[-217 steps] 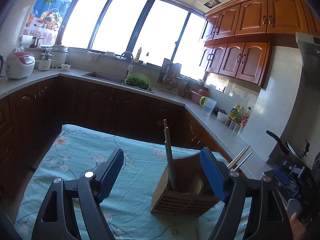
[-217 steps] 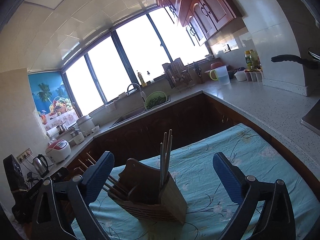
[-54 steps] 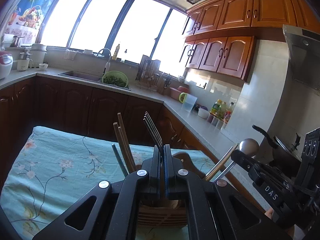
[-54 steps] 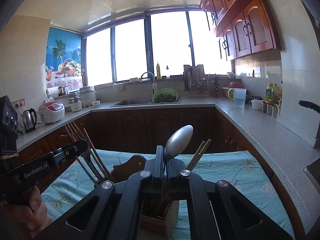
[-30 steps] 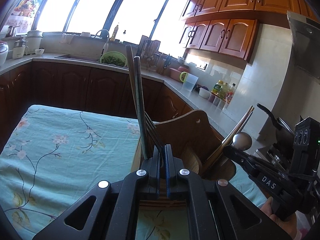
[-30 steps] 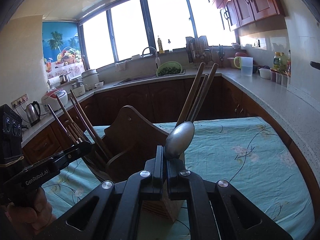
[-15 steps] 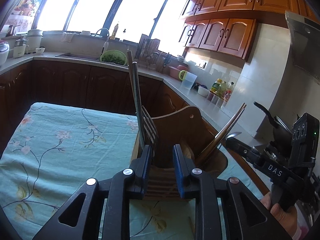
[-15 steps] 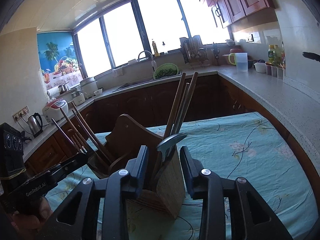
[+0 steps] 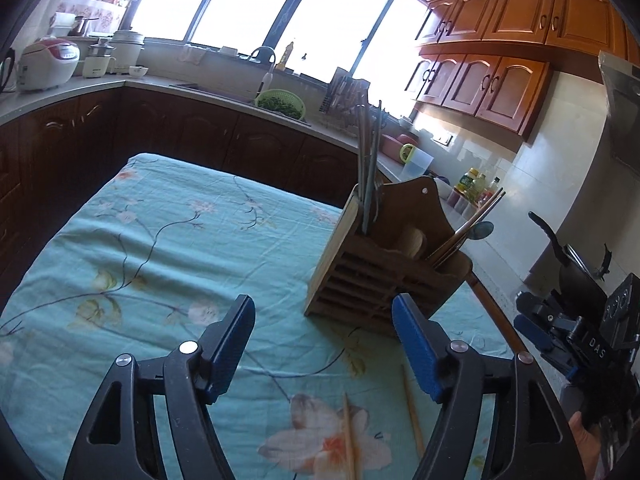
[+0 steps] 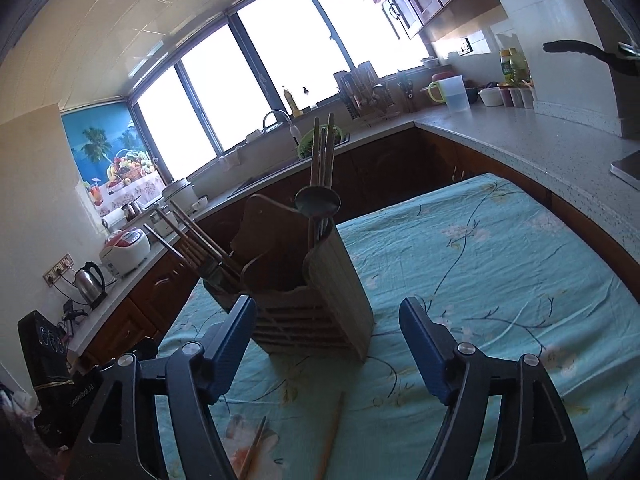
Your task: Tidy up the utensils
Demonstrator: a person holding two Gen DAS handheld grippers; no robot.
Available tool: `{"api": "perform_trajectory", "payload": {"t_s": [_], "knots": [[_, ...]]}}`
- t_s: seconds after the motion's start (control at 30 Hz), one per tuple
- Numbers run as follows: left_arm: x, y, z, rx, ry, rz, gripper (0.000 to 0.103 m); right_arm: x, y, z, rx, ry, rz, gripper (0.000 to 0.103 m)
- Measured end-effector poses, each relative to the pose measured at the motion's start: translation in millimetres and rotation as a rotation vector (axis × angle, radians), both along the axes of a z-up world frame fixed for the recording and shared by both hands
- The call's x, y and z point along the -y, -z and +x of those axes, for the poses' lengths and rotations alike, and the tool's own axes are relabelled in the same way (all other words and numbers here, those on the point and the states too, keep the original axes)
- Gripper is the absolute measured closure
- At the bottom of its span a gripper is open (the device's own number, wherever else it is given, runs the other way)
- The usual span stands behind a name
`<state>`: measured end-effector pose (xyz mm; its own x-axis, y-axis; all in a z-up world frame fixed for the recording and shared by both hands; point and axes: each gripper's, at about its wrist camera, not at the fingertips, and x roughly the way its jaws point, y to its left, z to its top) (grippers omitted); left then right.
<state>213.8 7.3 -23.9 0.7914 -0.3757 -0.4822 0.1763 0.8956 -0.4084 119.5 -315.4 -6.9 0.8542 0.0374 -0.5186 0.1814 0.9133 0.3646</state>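
The left hand-held gripper and right hand-held gripper are both empty, jaws spreading wide, blue ribbed pads touching nothing. At twelve o'clock of each stands the slatted wooden holder on the flowered cloth, chopsticks and a metal spoon upright inside

We are reading "DAS" in white letters on the black body of the right gripper, seen at the right edge of the left wrist view. We are also making out "GenRobot.AI" in small pale letters along the dark body of the left gripper's handle at the lower left of the right wrist view. We are finding the labels on the bottles by the wall too small to read.
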Motion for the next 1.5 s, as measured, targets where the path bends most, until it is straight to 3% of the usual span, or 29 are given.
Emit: {"api": "perform_trajectory", "payload": {"t_s": [0.3,0.83,0.97,1.03,1.1,1.2,1.5], "knots": [[-33,-3,-76,-0.008,-0.073,-0.008,0.023,-33,20,-58,-0.029,-0.031,0.004,0.014],[-40,-6,-154,0.014,-0.046,0.066,0.019,-64,33,-113,-0.043,-0.044,-0.027,0.009],[-37,-21,-175,0.079,-0.048,0.108,0.014,-73,9,-125,0.029,-0.031,-0.106,0.008],[-34,-29,-189,0.140,-0.054,0.134,0.007,-80,-6,-137,0.092,-0.014,-0.175,0.000],[-31,-36,-206,0.209,-0.077,0.171,0.001,-90,-18,-151,0.168,0.006,-0.256,0.000],[-26,-36,-227,0.279,-0.105,0.244,0.001,-103,-25,-167,0.227,0.038,-0.369,0.000],[-14,-13,-258,0.264,-0.115,0.318,0.001,-112,-1,-185,0.183,0.044,-0.438,0.000]]}}
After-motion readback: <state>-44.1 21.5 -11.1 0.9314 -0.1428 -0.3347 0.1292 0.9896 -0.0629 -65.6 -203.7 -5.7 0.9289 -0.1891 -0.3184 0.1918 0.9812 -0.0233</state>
